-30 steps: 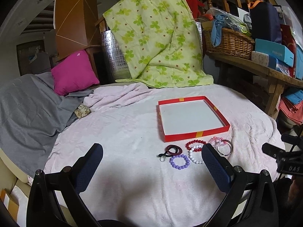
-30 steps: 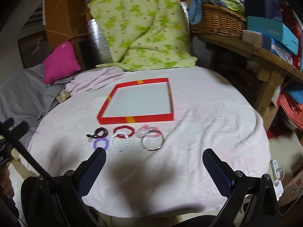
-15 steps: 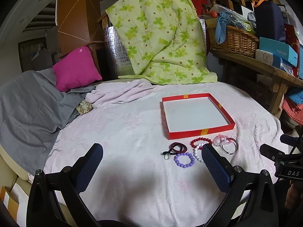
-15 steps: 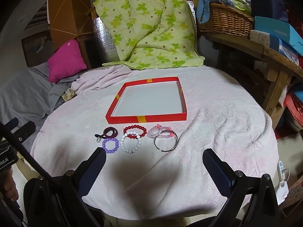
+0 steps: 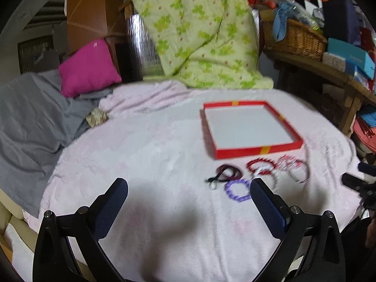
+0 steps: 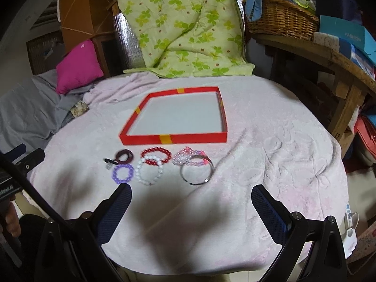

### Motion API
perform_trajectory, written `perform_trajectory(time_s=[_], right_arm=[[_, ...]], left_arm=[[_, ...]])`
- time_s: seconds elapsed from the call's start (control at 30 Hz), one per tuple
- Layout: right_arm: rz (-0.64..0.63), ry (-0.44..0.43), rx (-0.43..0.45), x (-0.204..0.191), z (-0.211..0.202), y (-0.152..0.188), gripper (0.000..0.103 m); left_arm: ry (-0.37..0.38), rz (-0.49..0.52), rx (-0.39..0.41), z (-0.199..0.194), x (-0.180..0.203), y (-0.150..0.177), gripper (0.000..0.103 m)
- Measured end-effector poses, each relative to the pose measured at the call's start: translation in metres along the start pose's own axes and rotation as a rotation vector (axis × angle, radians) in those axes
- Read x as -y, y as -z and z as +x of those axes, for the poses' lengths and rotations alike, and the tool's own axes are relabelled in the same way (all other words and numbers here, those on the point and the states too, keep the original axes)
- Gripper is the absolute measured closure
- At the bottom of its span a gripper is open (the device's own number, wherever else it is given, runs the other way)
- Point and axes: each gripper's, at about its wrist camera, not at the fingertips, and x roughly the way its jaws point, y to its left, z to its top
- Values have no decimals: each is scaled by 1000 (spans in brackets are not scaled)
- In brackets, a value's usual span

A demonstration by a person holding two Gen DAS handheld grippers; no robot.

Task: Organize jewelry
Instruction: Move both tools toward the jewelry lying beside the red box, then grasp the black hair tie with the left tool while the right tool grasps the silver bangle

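A shallow red box (image 6: 174,138) (image 5: 258,151) with a white floor lies on the pink-covered round table (image 6: 270,164). In front of it lie several bracelets: a dark maroon cord one (image 6: 123,158), a purple bead one (image 6: 122,173) (image 5: 237,189), a white bead one (image 6: 150,171), a red bead one (image 6: 156,155) (image 5: 260,165), a pink bead one (image 6: 188,157) and a silver bangle (image 6: 197,171) (image 5: 298,174). My left gripper (image 5: 188,209) is open and empty, near the table's front, left of the bracelets. My right gripper (image 6: 190,213) is open and empty, just short of the bangle.
A green floral quilt (image 6: 183,28) hangs behind the table. A pink cushion (image 5: 87,67) and grey blanket (image 5: 30,117) lie left. A wooden shelf with a wicker basket (image 6: 282,18) and boxes stands right. The other gripper shows at each view's edge (image 5: 359,185).
Both grippers have moved forward and lower toward the table. The bracelets and red box now sit closer in both views. Nothing has been picked up.
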Motion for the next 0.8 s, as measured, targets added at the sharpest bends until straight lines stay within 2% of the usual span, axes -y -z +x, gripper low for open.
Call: perform_trajectory(time_s=[0.17,0.27,0.43,0.6,0.73,0.8], right_arm=[[27,6,-55,23,27,2,2],[42,-7,-91,35,45,-1,8],[66,-58,-140,45,75,-8,27],[108,-99,-203,53,101,-11,40],[154,-121,-220,64,112,-15,43],[187,-141,-222,71,114,-16,45]], left_arm=[[19,-27,-103,42,-14,12,0],[38,-16,-143,60,-12,14,0],[113,16,-194,85,-8,9,2],[201,77,-243,109,2,2,25],[296,101,-286,130,13,-1,35],[319,107,-310,140,16,-1,49]])
